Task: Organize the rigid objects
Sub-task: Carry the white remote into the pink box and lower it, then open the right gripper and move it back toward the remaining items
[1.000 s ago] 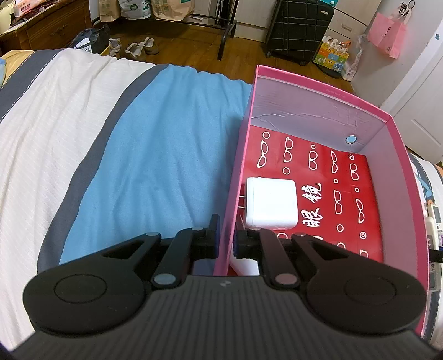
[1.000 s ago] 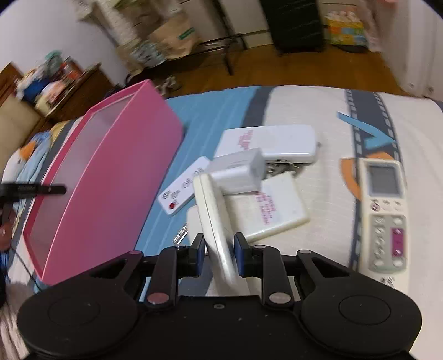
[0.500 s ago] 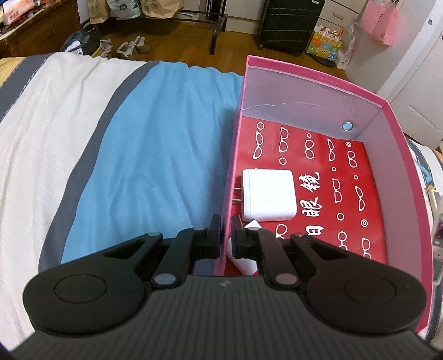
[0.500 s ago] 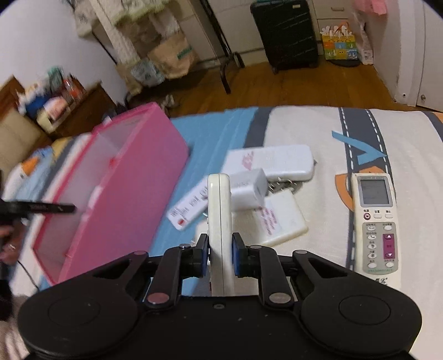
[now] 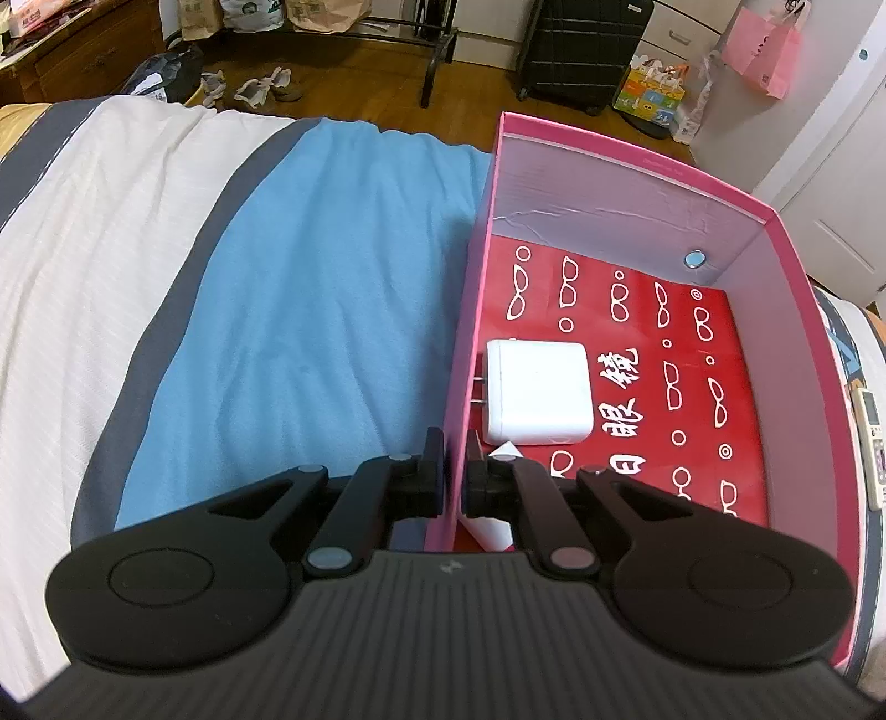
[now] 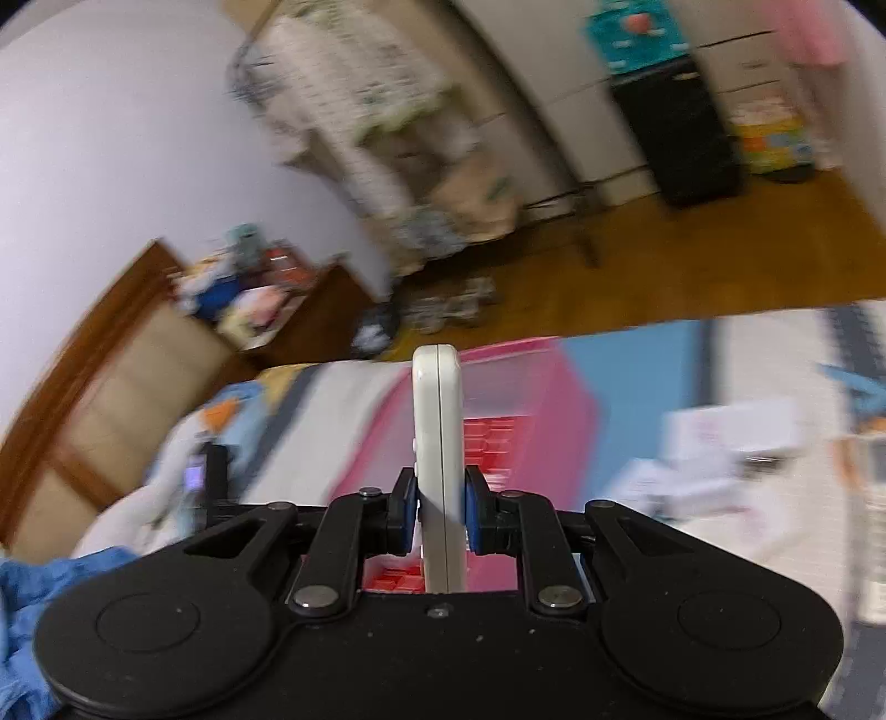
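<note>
I saw a bed (image 5: 166, 232) under a cover striped white, grey and blue. Beyond it lay a wooden floor (image 5: 476, 94), with shoes (image 5: 260, 91) and paper bags (image 5: 326, 14) near a black metal rack (image 5: 437, 55). A black suitcase (image 5: 581, 50) stood against white drawers (image 5: 681, 39), a colourful box (image 5: 653, 94) beside it. A pink bag (image 5: 767, 52) hung by a white door (image 5: 841, 221). At the left stood a wooden cabinet (image 5: 72, 61). My right view was blurred, but I made out a pale wall (image 6: 138, 138) and a wooden headboard (image 6: 99, 387).

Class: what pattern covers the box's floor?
White glasses outlines on red, on the box floor; left wrist view.
</note>
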`<control>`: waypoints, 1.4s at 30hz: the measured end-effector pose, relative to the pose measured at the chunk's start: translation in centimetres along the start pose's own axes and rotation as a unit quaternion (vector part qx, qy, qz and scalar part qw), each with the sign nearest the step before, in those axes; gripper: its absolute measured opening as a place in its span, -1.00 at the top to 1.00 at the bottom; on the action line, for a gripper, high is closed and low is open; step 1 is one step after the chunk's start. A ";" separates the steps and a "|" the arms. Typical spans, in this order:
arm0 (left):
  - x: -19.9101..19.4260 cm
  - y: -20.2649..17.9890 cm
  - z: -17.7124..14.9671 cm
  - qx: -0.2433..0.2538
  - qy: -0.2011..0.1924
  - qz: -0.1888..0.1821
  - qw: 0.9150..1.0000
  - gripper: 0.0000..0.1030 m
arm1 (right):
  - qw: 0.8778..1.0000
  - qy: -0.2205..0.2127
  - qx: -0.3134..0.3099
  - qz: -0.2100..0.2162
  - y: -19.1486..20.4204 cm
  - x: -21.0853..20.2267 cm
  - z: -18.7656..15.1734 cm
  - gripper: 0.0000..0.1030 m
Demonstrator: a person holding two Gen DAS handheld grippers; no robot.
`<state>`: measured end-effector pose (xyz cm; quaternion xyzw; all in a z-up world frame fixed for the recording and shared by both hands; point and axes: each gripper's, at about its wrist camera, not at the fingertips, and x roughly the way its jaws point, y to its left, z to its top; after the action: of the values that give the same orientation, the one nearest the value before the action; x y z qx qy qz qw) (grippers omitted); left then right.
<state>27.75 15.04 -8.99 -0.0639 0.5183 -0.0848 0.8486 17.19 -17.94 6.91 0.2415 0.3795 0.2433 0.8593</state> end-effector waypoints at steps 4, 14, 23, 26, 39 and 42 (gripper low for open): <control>0.0 0.0 -0.1 -0.003 -0.003 0.001 1.000 0.91 | 0.999 0.044 0.006 0.022 3.1 5.4 -0.4 0.59; -0.2 0.5 -0.2 -0.002 -0.006 -0.013 1.000 0.89 | 0.989 0.100 0.111 -0.018 2.2 18.6 -1.5 0.59; -0.4 0.9 -0.2 0.000 -0.005 -0.027 1.000 0.87 | 0.975 0.117 0.186 -0.039 1.0 23.4 -2.4 0.59; -0.3 1.1 -0.1 -0.003 -0.004 -0.030 1.000 0.86 | 0.970 0.116 0.209 -0.032 0.1 24.2 -2.8 0.59; -0.3 0.9 -0.1 0.002 -0.005 -0.027 1.000 0.87 | 0.985 0.104 0.073 -0.115 2.2 22.5 -2.6 0.18; -0.2 0.9 -0.1 0.002 -0.005 -0.026 1.000 0.87 | 0.989 0.099 0.040 -0.106 3.0 20.5 -2.1 0.18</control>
<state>27.65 15.98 -8.99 -0.0760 0.5121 -0.1080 0.8487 27.01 -2.77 -3.52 0.2087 0.4956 0.1579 0.8282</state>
